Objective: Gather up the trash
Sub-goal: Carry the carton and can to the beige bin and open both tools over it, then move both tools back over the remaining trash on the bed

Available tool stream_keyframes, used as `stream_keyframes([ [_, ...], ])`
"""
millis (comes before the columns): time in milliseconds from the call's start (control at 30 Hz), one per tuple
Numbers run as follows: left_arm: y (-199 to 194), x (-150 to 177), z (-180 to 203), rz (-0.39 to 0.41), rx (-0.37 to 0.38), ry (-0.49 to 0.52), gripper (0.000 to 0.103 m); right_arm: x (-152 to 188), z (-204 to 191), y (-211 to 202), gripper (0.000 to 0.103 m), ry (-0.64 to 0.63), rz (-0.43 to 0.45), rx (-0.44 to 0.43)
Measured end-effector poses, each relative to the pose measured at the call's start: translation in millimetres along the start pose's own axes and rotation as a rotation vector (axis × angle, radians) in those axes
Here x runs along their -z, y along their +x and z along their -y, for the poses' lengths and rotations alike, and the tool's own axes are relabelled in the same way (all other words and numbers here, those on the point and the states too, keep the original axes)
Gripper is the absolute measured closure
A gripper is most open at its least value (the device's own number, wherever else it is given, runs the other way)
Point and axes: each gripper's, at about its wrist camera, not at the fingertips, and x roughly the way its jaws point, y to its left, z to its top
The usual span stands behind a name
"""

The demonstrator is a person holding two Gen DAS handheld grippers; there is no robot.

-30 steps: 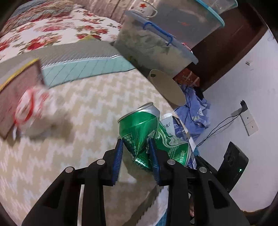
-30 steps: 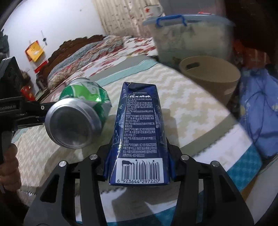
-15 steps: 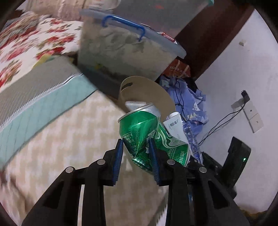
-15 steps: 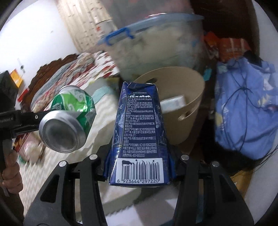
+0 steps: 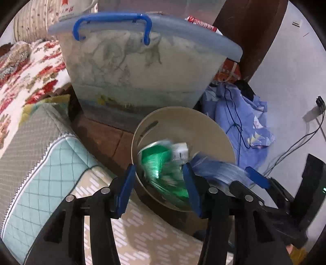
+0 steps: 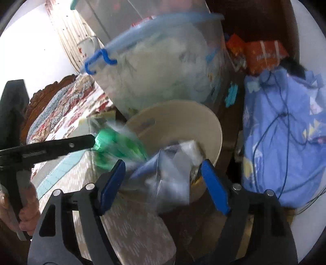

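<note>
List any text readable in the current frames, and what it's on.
Nothing reads with certainty.
Green can: print smeared by motion blur.
Blue carton: smeared by motion blur.
White mug: red characters, too blurred.
Left gripper, side label: too small.
Orange packets: blurred.

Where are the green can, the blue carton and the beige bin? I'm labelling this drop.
green can (image 5: 161, 165): left wrist view, blurred green side.
blue carton (image 6: 163, 177): right wrist view, blurred body between the open jaws.
beige bin (image 5: 212, 126): left wrist view, far inner wall.
</note>
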Motion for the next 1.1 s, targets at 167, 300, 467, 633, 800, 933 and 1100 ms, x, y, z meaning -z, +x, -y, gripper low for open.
stream_keyframes([
  [167,-40,16,-1,0.085,-0.027,0.012,0.057,8,-9,-29,0.026,0.011,0.071,-0.013],
  [300,-91,49,-6,0.173,-0.053,0.004,0.056,30,-22,-59,0.026,0.035,0.108,-0.033],
  [467,-146,101,-15,0.224,-0.103,-0.01,0.056,65,-43,-91,0.026,0.049,0.123,-0.048],
  [633,-189,149,-30,0.246,-0.164,-0.037,0.055,91,-70,-117,0.026,0.03,0.115,-0.072],
  [800,-229,190,-41,0.279,-0.216,-0.072,0.055,110,-102,-147,0.026,0.008,0.138,-0.094],
  [933,-262,217,-37,0.34,-0.243,-0.061,0.055,122,-127,-175,0.026,-0.016,0.182,-0.102],
  [1100,-287,238,-29,0.388,-0.246,-0.047,0.054,137,-152,-211,0.026,-0.052,0.227,-0.106],
])
